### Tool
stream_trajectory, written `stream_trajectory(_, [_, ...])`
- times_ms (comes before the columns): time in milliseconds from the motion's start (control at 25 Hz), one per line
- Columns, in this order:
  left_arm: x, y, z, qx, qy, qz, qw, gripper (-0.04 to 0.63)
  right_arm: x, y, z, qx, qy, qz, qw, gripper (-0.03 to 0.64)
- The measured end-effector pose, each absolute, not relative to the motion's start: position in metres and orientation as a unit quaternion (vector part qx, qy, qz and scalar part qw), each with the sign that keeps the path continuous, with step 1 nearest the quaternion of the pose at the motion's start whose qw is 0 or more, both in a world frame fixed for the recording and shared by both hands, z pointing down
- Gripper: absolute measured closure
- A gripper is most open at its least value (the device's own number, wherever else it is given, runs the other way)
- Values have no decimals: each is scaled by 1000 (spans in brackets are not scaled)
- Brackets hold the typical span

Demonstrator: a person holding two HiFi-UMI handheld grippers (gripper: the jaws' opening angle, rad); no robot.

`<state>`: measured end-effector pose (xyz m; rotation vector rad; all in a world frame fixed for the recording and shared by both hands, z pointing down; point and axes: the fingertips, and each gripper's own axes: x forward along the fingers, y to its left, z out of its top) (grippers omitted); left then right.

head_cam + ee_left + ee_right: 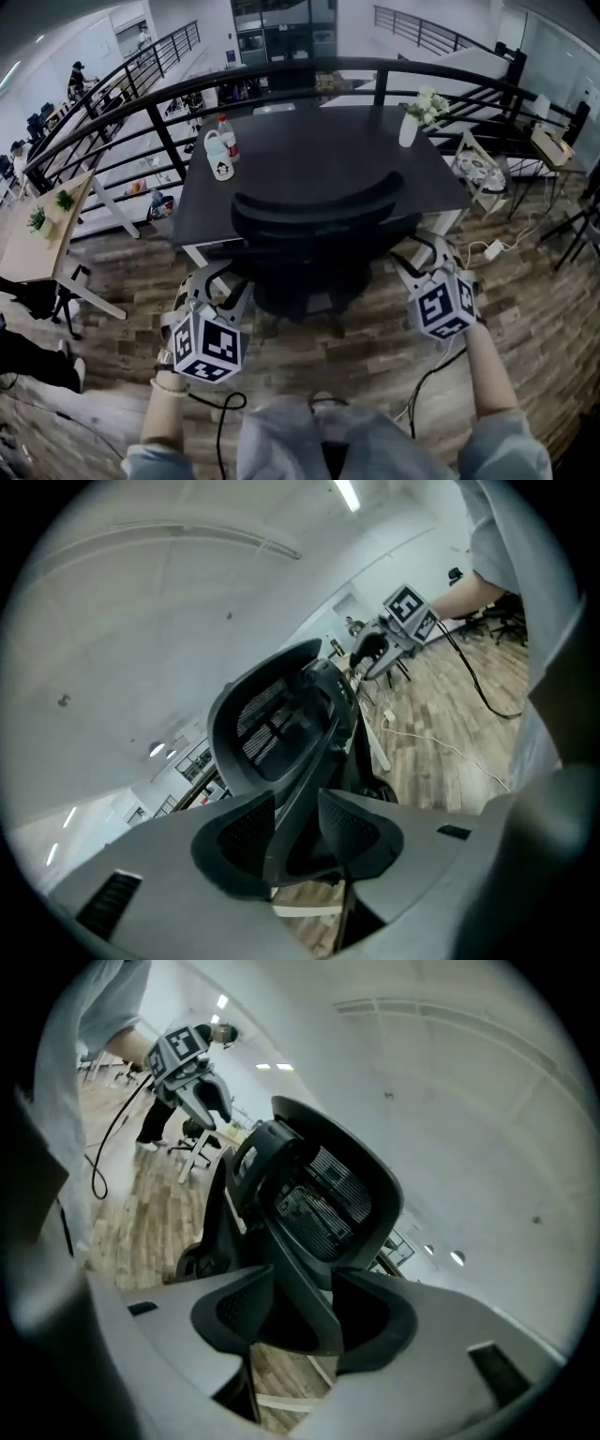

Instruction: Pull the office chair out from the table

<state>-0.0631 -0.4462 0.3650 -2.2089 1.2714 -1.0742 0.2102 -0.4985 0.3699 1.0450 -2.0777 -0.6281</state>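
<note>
The office chair (319, 214) stands pushed in against the near edge of the black surface (319, 155), its curved backrest facing the person and its seat partly under that edge. The left tongs (211, 286) are at the chair's left side and the right tongs (424, 258) at its right side, both low over the wood-plank floor (525, 309).

In the left gripper view the left tongs (300, 832) are clenched on a dark bar of the chair (281, 724) that runs up toward the mesh backrest; whether that bar is an armrest or part of the frame is unclear. In the right gripper view the right tongs (305, 1312) grasp a matching dark bar on the chair's (319, 1194) other side.

On the surface, a clear bottle (227, 137) and a white bottle (217, 157) stand near the far left corner, and a white vase of flowers (411, 127) stands toward the far right. A black railing (141, 89) curves behind.
</note>
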Motion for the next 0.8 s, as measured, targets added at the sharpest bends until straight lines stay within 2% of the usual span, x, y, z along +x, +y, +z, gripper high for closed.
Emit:
stream_trajectory(200, [-69, -467, 382, -755, 408, -461, 226, 420, 216, -522, 382, 343, -779, -295, 434, 387])
stream_trajectory(440, [-81, -488, 398, -722, 369, -529, 252, 401, 227, -551, 408, 281, -747, -316, 512, 387])
stream_trajectory(680, [-88, -501, 422, -703, 329, -579, 248, 358, 234, -564, 430, 229, -725, -328, 561, 386])
stream_trajectory(800, [-90, -508, 430, -696, 322, -592, 247, 357, 232, -569, 437, 216, -715, -337, 573, 388])
